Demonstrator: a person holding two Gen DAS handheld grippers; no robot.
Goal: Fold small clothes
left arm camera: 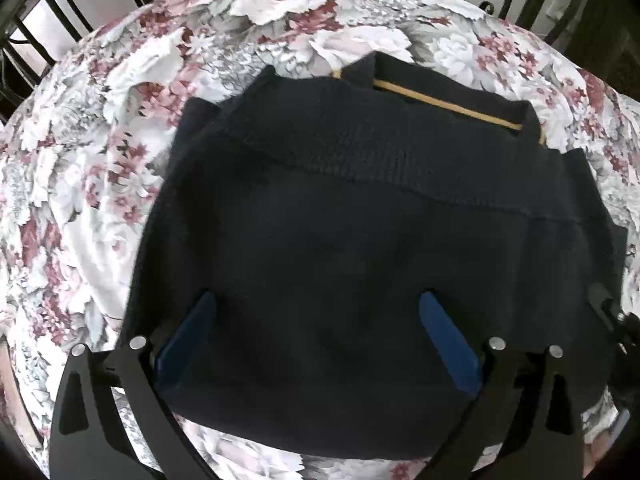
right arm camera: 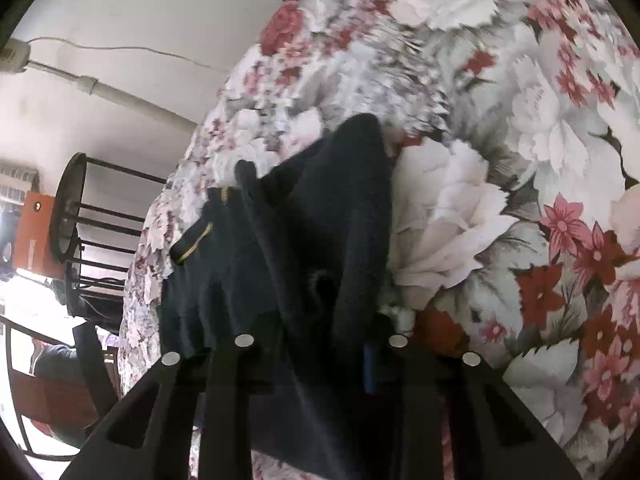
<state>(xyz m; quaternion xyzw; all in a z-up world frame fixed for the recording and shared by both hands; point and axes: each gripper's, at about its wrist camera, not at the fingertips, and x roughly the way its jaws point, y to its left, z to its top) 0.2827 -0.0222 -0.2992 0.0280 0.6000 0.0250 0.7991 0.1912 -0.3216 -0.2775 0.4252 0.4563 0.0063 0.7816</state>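
My left gripper [left arm camera: 316,332] spread wide over dark navy knitted sweater [left arm camera: 360,248] on floral bedsheet [left arm camera: 80,168], gripping nothing. My right gripper [right arm camera: 320,344] seemingly pinching a raised sweater fold between its fingers.

bare floral bedspread [left arm camera: 100,184] lies free around the dark sweater [left arm camera: 340,260]; black metal rails [left arm camera: 60,4] stand beyond its far edge.

navy sweater [left arm camera: 360,260] with tan stripe [left arm camera: 440,106]; pink-and-grey floral bedspread [left arm camera: 100,140]
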